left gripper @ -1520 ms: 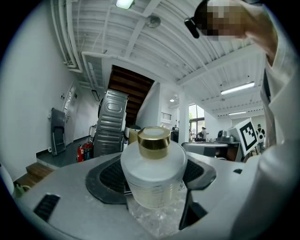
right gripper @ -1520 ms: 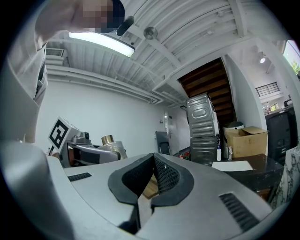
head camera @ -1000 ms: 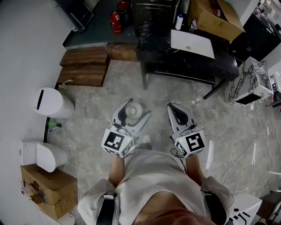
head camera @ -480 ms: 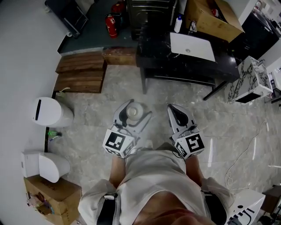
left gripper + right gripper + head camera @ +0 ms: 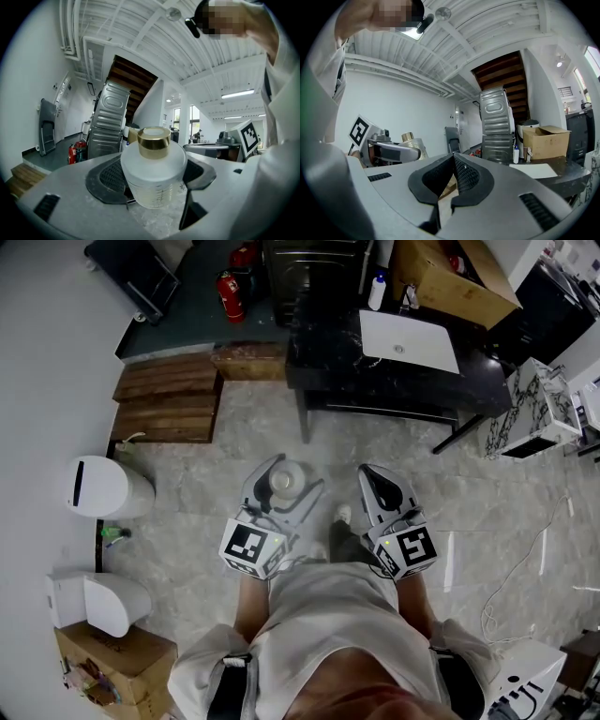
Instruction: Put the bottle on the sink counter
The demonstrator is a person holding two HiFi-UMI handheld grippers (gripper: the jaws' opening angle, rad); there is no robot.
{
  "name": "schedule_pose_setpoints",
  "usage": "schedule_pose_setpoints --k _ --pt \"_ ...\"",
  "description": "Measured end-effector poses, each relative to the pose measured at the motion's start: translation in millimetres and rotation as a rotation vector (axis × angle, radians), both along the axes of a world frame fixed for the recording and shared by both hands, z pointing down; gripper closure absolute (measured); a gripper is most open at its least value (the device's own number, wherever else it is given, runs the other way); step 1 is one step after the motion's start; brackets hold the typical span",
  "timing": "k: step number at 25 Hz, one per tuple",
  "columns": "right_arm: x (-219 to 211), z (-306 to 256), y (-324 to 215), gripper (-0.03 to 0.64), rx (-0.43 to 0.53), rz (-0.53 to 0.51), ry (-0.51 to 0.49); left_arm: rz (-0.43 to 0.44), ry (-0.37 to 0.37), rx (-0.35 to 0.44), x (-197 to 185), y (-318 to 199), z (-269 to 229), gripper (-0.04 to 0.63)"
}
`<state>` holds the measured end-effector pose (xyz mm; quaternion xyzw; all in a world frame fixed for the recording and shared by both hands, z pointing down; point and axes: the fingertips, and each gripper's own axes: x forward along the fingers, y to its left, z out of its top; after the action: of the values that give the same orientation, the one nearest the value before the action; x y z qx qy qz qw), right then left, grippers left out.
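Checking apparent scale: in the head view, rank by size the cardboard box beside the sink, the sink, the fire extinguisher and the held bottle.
1. cardboard box
2. sink
3. fire extinguisher and bottle look alike; the bottle is nearer the camera, so unranked.

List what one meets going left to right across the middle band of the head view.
The white bin → left tongs, shut on the bottle → right tongs, shut and empty.
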<state>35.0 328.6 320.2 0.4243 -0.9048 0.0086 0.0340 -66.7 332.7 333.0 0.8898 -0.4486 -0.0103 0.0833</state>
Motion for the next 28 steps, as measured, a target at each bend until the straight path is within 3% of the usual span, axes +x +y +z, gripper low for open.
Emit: schedule_pose_setpoints --k 28 --pt "14 -7 -143 0.620 0.014 -0.110 -0.039 -0.090 -0.050 0.003 21 -130 -9 0.262"
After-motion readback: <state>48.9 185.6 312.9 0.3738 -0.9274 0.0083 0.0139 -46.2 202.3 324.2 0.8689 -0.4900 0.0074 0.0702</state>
